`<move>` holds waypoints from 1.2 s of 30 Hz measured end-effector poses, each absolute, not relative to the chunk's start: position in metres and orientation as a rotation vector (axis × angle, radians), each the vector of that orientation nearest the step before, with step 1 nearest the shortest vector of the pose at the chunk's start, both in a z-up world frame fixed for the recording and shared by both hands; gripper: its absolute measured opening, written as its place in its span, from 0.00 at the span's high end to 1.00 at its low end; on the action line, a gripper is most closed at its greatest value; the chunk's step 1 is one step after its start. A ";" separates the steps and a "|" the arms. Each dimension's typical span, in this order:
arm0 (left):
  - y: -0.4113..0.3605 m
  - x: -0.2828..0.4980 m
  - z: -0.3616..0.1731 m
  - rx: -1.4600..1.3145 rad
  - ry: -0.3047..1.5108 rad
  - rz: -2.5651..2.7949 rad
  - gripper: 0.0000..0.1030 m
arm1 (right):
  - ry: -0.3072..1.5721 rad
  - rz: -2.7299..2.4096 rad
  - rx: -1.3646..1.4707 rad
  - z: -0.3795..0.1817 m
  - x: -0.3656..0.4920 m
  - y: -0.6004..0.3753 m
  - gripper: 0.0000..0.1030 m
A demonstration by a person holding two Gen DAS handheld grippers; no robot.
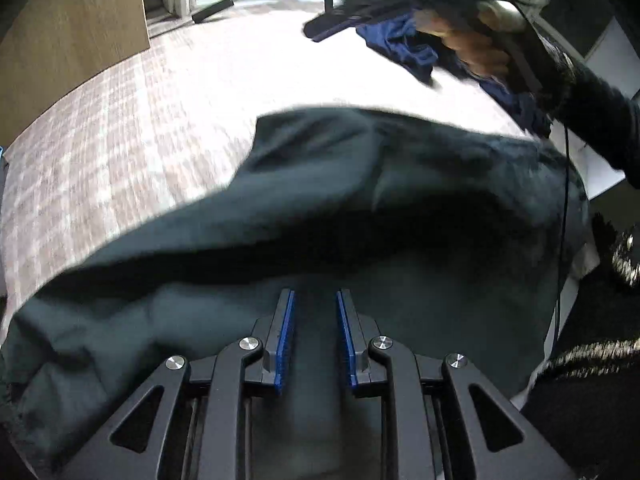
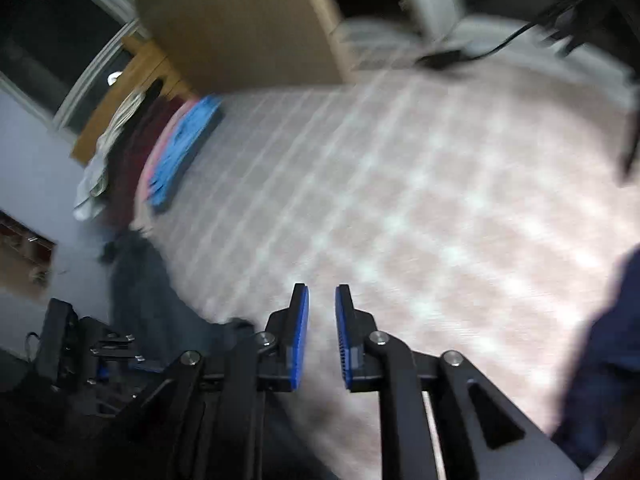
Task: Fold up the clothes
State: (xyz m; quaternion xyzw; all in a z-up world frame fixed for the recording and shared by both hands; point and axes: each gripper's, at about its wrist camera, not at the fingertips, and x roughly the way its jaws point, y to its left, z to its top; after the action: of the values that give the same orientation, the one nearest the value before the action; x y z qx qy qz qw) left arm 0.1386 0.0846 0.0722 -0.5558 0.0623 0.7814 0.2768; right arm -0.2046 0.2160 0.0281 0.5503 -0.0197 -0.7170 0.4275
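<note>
A dark green garment [image 1: 360,208] lies spread over the near part of a pale checked bed cover [image 1: 160,120]. My left gripper [image 1: 316,300] hovers over its near edge, jaws open, nothing between the blue pads. A crumpled blue garment [image 1: 404,44] lies at the far right. My right gripper [image 1: 340,26] shows in the left wrist view above that blue garment, held by a hand [image 1: 472,44]. In the blurred right wrist view my right gripper [image 2: 322,292] is open and empty above the bed cover [image 2: 400,200]. The blue garment [image 2: 608,360] sits at its right edge, the green one [image 2: 152,300] at its left.
A wooden headboard [image 1: 72,40] stands at the far left. A stack of folded clothes, blue on pink [image 2: 184,148], lies at the bed's far left corner. A dark cable [image 2: 480,54] runs across the far side.
</note>
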 end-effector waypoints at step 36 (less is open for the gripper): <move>-0.114 0.210 0.133 -1.561 0.165 2.570 0.60 | -0.217 -2.121 1.331 0.088 -0.083 0.256 0.71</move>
State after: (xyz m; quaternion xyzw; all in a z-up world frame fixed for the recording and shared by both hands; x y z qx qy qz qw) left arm 0.2103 -0.1145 0.1332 -0.5173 0.0545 0.8516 0.0648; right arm -0.0833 0.2562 0.0883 0.5035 -0.0820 -0.8027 0.3089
